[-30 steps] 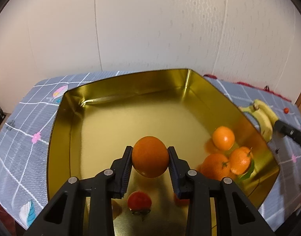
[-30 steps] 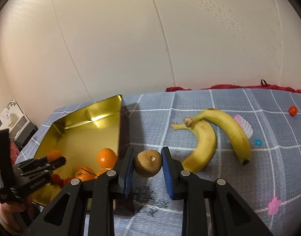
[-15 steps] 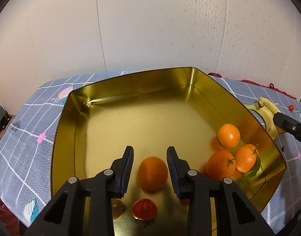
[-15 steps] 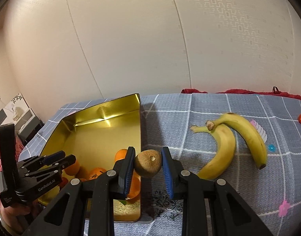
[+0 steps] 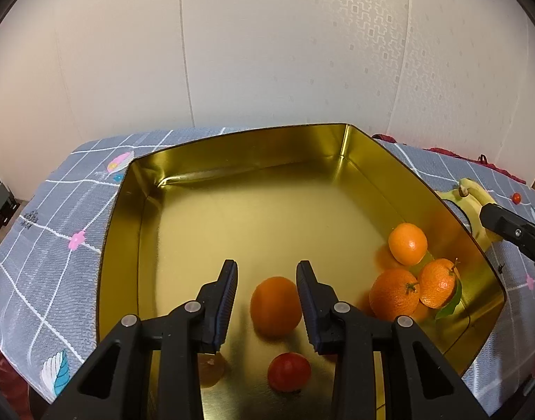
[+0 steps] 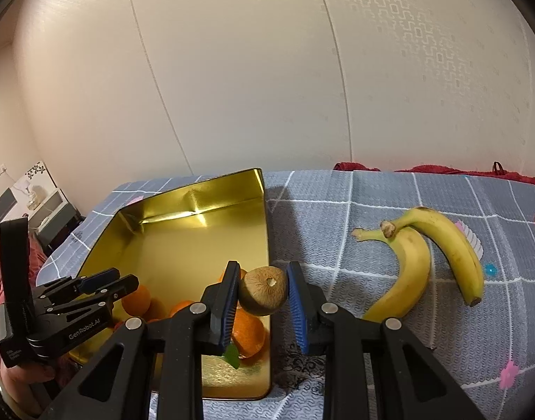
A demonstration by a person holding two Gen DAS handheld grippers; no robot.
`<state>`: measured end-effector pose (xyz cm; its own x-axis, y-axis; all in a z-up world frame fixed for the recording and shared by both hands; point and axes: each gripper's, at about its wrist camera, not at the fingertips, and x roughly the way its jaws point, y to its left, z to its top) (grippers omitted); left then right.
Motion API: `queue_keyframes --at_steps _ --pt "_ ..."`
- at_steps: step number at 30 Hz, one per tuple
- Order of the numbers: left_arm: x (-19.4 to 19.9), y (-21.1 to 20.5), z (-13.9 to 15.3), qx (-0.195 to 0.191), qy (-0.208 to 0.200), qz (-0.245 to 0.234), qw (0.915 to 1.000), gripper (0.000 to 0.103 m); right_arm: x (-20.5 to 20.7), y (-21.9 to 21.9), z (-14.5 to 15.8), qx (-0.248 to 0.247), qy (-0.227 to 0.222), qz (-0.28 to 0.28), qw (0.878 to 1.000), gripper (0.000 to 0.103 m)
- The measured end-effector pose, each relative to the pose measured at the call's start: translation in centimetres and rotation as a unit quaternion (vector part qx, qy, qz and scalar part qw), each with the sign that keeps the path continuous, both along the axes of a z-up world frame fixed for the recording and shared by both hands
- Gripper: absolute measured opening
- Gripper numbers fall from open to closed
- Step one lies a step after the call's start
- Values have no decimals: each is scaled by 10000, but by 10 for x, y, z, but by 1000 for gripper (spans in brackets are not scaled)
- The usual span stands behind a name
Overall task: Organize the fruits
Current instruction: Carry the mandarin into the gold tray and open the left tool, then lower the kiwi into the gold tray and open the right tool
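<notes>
1. We see the right gripper [image 6: 264, 292] clamped on a kiwi [image 6: 264, 295], stem end facing the camera, both blue pads touching its sides.
2. Key relation: the kiwi hangs about over the near right wall of the gold tin tray [image 6: 267, 231]; the tray floor lies to the left of and below the claw. We judge the next move is a short shift left, then letting go inside.
3. Below and just left of the right claw sit mandarins [image 6: 248, 336], one with a green leaf, so the drop spot is crowded.
4. The left gripper [image 5: 267, 301] is narrowly parted and holds nothing. An orange [image 5: 276, 306] lies on the tray floor between and below its jaws, with a gap on each side in the left wrist view.
5. Nearer to us than that claw is a red tomato [image 5: 289, 371]; to its right are three mandarins [image 5: 407, 245] in the tray's right corner.
6. Two bananas [image 6: 407, 280] lie on the grey checked cloth [image 6: 337, 224], right of the right claw, well apart from the tray, with their long axes running toward us and stems joined at the far end.
7. Hidden: the kiwi's underside and its exact height over the rim; the fruit behind the right claw's left finger is partly cut off; a small pale object under the left claw's left finger is unclear.
</notes>
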<state>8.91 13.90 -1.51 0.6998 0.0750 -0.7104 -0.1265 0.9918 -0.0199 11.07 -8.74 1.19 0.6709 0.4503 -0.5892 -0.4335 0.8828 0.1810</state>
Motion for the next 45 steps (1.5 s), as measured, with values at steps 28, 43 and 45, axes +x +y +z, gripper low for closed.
queue_keyframes --at_steps 28,43,45 --pt "-33 45 16 -426 -522 383 9970 76 -6 91 -22 -525 177 1247 9906 27" --pt "-38 55 12 -255 -440 507 9974 93 31 126 -47 -1005 1282 1194 9794 28" --pt "-39 54 11 -224 -429 475 9977 93 36 129 -50 -1039 1402 1142 9780 28"
